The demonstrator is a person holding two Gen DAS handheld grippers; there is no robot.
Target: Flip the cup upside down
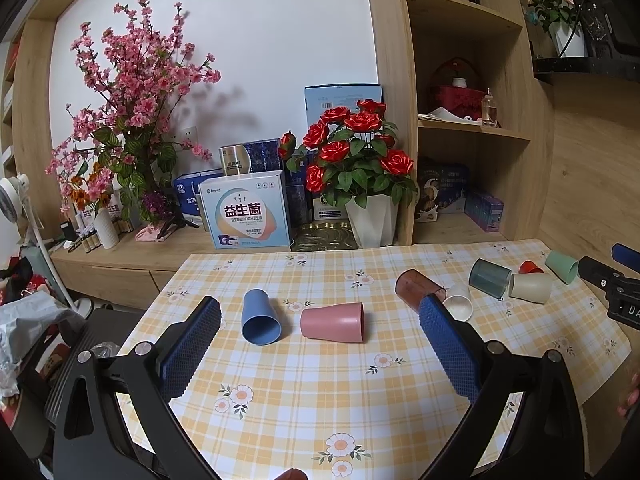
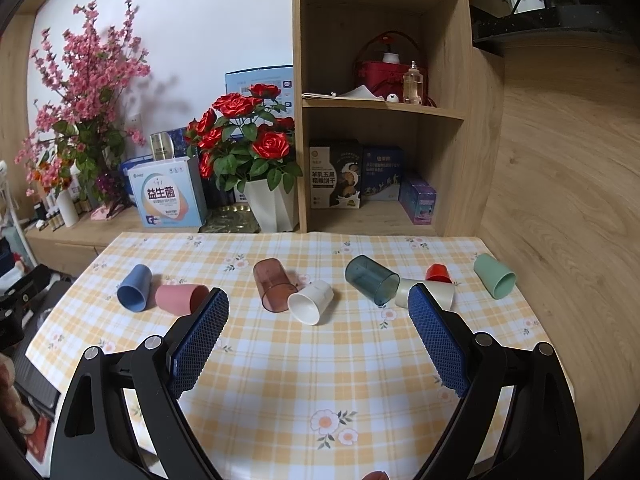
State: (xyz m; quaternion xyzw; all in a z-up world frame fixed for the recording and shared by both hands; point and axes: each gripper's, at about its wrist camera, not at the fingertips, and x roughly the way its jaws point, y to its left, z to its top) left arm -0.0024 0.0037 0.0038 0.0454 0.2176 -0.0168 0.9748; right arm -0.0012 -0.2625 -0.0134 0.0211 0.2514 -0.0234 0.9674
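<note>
Left gripper [image 1: 320, 320] and right gripper [image 2: 318, 302], jaws released, hover over the surface [image 2: 320, 368]; eight cups lie toppled, the pink cup [image 1: 333, 322] just beside the blue cup [image 1: 261, 317].

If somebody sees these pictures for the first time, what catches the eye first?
Probably the coloured cups lying on their sides across the checked tablecloth: blue cup and pink cup at left, mint cup at far right. Then the red roses behind, and both open grippers, left and right, empty.

Black linkages, blue textured fingers [image 1: 192, 344], silver screws.
</note>
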